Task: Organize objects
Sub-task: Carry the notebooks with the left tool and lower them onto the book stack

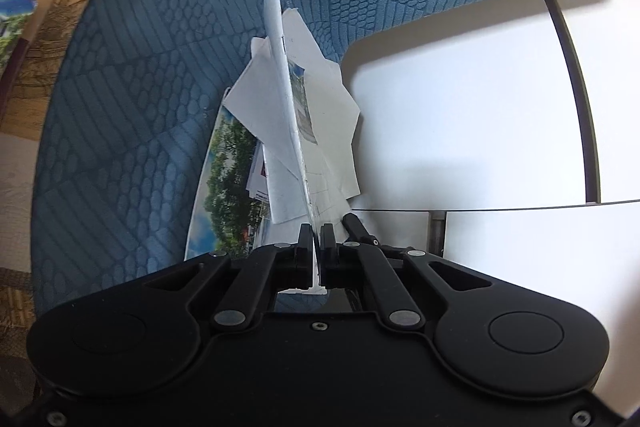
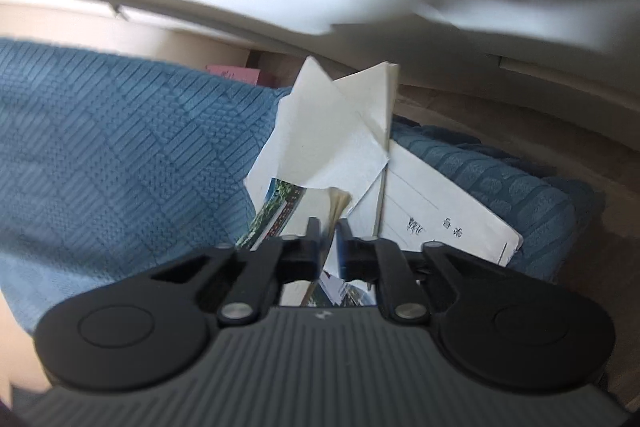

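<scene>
A loose bundle of postcards and white paper sheets (image 1: pixel 320 99) stands on edge over the blue cloth. My left gripper (image 1: pixel 317 231) is shut on its lower edge, and one white card (image 1: pixel 280 67) rises straight up from the jaws. A postcard of green trees (image 1: pixel 224 195) leans at the bundle's left side. In the right wrist view my right gripper (image 2: pixel 328 227) is shut on a thin sheaf of card edges (image 2: pixel 339 201) of the same bundle. White sheets (image 2: pixel 332 139) fan out above it. A card back with ruled lines and handwriting (image 2: pixel 440 215) lies to its right.
Blue textured cloth (image 1: pixel 160 67) covers the surface under the bundle. A white cabinet front (image 1: pixel 480 107) with dark seams stands close on the right. A patterned beige frame or box (image 1: pixel 44 39) sits at far left. Something pink (image 2: pixel 232 73) lies beyond the cloth.
</scene>
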`<move>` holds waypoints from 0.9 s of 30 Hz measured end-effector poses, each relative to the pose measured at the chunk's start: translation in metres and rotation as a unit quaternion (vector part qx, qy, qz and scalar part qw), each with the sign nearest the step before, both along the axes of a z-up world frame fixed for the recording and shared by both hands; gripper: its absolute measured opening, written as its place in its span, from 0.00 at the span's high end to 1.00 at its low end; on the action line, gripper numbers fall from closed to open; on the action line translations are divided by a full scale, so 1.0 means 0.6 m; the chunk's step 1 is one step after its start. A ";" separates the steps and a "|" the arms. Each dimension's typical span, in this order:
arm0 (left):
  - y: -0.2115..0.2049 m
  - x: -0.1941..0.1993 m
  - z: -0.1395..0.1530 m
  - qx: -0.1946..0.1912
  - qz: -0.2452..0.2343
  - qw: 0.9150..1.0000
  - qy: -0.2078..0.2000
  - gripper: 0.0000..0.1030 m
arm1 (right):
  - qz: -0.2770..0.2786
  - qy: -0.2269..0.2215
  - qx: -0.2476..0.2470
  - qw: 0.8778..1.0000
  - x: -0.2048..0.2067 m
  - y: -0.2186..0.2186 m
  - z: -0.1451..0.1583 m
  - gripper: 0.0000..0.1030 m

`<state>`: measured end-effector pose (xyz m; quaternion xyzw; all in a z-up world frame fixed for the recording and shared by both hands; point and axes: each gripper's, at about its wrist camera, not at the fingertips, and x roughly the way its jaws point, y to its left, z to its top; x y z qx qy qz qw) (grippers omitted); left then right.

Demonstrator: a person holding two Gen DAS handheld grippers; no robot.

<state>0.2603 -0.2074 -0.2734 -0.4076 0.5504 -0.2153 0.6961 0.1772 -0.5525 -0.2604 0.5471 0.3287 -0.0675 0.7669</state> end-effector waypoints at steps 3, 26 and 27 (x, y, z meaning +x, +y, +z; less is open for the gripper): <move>0.011 -0.005 0.007 0.008 0.001 1.000 -0.007 0.98 | 0.024 -0.019 -0.035 0.999 -0.005 0.016 0.024 0.94; 0.153 -0.102 0.202 0.044 0.013 0.994 -0.097 0.94 | 0.112 -0.071 -0.181 0.975 -0.090 0.161 0.216 0.95; 0.160 -0.108 0.214 0.051 0.015 0.993 -0.108 0.94 | 0.115 -0.074 -0.182 0.974 -0.094 0.169 0.223 0.95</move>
